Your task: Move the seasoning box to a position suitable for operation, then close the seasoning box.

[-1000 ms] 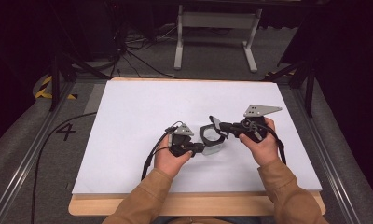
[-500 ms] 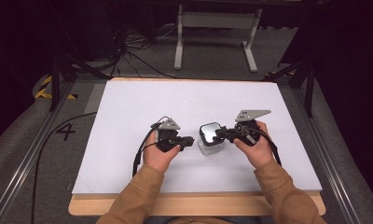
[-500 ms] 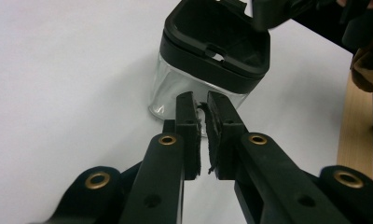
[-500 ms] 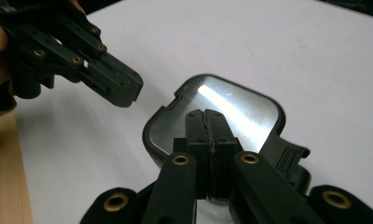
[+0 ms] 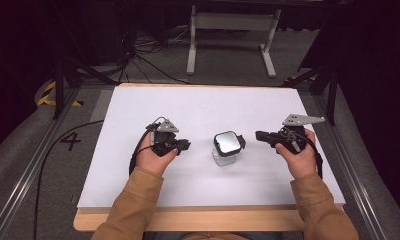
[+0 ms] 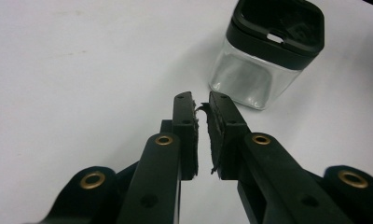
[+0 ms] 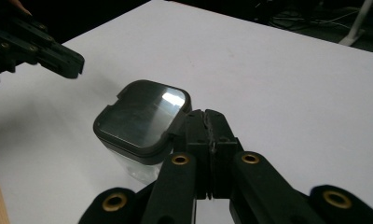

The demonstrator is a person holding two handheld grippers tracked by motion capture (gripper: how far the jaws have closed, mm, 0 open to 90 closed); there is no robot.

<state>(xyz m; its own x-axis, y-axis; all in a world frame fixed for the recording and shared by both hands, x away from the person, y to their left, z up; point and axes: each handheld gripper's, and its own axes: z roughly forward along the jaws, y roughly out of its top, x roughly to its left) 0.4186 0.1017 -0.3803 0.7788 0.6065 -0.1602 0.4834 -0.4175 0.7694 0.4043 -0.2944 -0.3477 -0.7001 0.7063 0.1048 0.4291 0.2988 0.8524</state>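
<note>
High view, one jar (image 5: 225, 148); two grippers

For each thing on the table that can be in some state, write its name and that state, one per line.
Jar: upright on the white table, free of both tools.
Lid: on the jar.
Left tool: jaws almost shut, holding nothing.
Right tool: jaws shut, holding nothing.

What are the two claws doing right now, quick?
Left claw: nearly shut, holding nothing.
Right claw: shut, holding nothing, beside the jar.
</note>
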